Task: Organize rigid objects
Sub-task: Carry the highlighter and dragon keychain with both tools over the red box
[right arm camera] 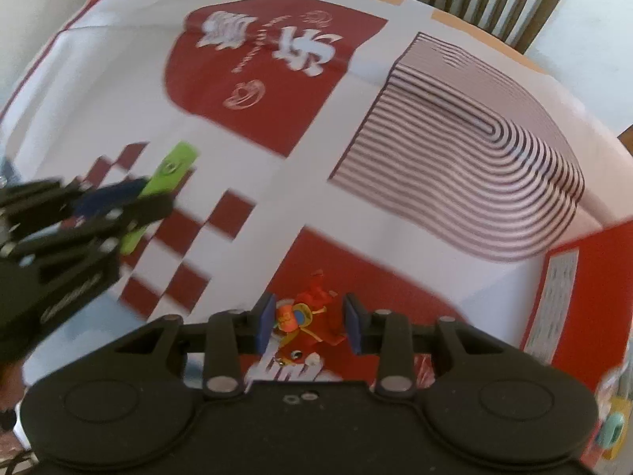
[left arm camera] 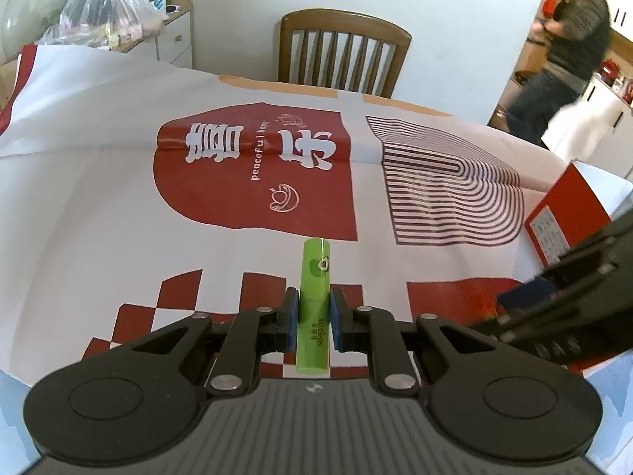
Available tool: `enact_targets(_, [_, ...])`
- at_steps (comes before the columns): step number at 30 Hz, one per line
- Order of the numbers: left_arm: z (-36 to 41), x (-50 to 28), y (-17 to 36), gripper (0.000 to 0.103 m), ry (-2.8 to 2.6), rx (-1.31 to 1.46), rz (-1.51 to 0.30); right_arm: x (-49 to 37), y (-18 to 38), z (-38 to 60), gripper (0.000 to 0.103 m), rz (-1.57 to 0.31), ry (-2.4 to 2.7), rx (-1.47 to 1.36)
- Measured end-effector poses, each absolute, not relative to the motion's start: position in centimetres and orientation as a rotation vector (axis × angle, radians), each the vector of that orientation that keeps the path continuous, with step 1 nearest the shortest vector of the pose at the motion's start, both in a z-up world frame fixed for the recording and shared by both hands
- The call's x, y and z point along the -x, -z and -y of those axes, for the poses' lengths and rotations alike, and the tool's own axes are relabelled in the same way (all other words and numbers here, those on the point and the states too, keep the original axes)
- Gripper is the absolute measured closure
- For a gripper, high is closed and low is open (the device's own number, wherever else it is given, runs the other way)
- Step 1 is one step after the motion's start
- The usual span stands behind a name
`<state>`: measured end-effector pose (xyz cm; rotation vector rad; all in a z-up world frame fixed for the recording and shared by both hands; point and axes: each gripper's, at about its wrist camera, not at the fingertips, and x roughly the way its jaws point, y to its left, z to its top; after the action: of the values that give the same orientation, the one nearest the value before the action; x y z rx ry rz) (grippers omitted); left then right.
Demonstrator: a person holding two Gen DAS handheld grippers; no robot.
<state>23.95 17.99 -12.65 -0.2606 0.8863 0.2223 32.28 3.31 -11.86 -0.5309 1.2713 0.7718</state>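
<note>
L gripper [left arm camera: 313, 318]: pinching green tube [left arm camera: 314, 301], not placed yet
R gripper [right arm camera: 310, 322]: spread around red toy [right arm camera: 306, 318], no contact visible
Progress: early, both items unplaced

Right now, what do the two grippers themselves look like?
Both match: the left gripper and right gripper have matte black bodies with two round discs, black linkage arms with silver pivot pins, and blue pads on the jaws. The left's base is ribbed grey with a small white mark. No cables or sleeves show.
</note>
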Motion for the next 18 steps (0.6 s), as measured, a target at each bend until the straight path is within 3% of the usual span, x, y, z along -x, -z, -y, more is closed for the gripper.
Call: enact_targets(18, [-9.8, -22.6, 6.0, 0.087, -0.084, 0.196, -0.886, -25.4, 4.3, 5.3, 0.068, -1.241, -0.898, 0.481])
